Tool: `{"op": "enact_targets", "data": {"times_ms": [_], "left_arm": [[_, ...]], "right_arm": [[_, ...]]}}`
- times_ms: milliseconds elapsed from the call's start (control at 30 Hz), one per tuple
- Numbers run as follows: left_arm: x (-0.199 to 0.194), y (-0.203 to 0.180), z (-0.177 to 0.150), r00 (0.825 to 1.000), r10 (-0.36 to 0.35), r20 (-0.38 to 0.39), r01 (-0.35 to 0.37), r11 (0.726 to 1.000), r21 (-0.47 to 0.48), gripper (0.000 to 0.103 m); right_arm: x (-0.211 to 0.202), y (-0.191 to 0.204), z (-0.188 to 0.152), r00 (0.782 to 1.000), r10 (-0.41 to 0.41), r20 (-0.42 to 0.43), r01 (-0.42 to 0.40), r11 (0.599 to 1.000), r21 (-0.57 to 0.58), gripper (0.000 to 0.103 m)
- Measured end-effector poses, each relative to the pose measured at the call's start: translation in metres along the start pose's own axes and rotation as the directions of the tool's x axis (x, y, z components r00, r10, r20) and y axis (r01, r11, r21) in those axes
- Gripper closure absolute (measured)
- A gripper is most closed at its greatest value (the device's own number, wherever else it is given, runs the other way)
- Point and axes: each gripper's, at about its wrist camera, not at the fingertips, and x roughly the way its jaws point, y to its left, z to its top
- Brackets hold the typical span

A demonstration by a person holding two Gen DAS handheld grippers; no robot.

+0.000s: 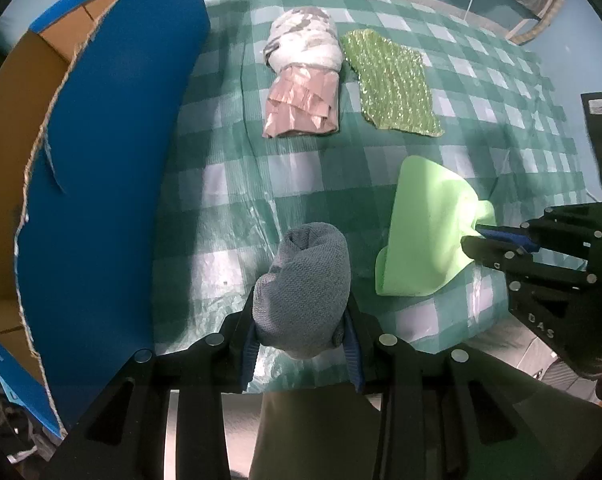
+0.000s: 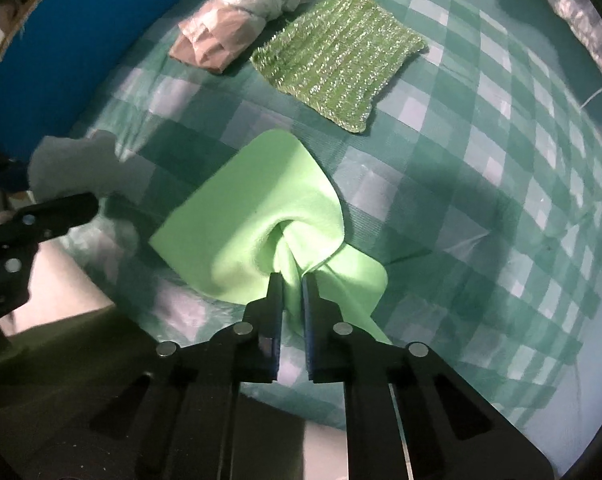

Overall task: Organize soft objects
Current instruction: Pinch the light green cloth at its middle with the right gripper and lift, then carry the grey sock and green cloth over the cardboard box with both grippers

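Your left gripper (image 1: 301,332) points down at the checked cloth (image 1: 301,168) covering the surface. Its jaws stand partly apart and are clamped on a rolled grey towel (image 1: 305,284), one blue pad pressed against each side of the roll. The towel sits near the front edge of the surface, just beside the blue box (image 1: 113,160), whose torn cardboard rim rises on the left.

Your right gripper (image 2: 291,280) also points down. Its jaws are closed nearly together on a pinch of the green cloth (image 2: 261,208), and the fabric bunches and twists where the pads bite. The rest of that cloth fans out flat on the checked cloth, away from the jaws. In the left wrist view the same cloth (image 1: 425,232) lies to the right of the towel, apart from it, with the right gripper (image 1: 481,236) nipping its right-hand edge.

Further back lie two more soft things, side by side. A sparkly green knit (image 2: 333,56) is spread flat. Just to its left sits a bundle (image 2: 237,12) with a white fluffy end and a pinkish-brown folded end. Both are well apart from your grippers.
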Motion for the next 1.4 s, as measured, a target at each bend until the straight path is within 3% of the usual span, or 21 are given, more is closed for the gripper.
{"op": "enact_targets", "data": {"times_ms": [200,333,500,733,1400], "left_arm": [[-0.011,-0.001,-0.003,1.0,0.01,0.026,-0.01,1.0,0.013,0.067],[-0.023,-0.01,-0.004,0.995,0.073,0.061,-0.076,0.995,0.061,0.067],[-0.038,-0.014,-0.002,0.992,0.09,0.084,-0.096,0.993,0.074,0.067],[-0.05,-0.003,0.002,0.987,0.118,0.109,-0.125,0.99,0.06,0.067],[-0.094,0.029,0.02,0.97,0.145,0.193,-0.138,0.989,-0.047,0.067]], "right_arm": [[-0.02,-0.009,0.009,0.998,0.04,0.044,-0.041,0.999,0.027,0.095],[-0.035,-0.021,0.023,0.997,0.052,0.062,-0.054,0.998,0.031,0.095],[-0.057,-0.019,0.018,0.994,0.063,0.088,-0.064,0.998,0.017,0.096],[-0.077,-0.033,0.008,0.993,0.063,0.102,-0.065,0.998,0.009,0.095],[-0.129,-0.028,0.04,0.98,0.076,0.182,-0.071,0.997,-0.036,0.095]]}}
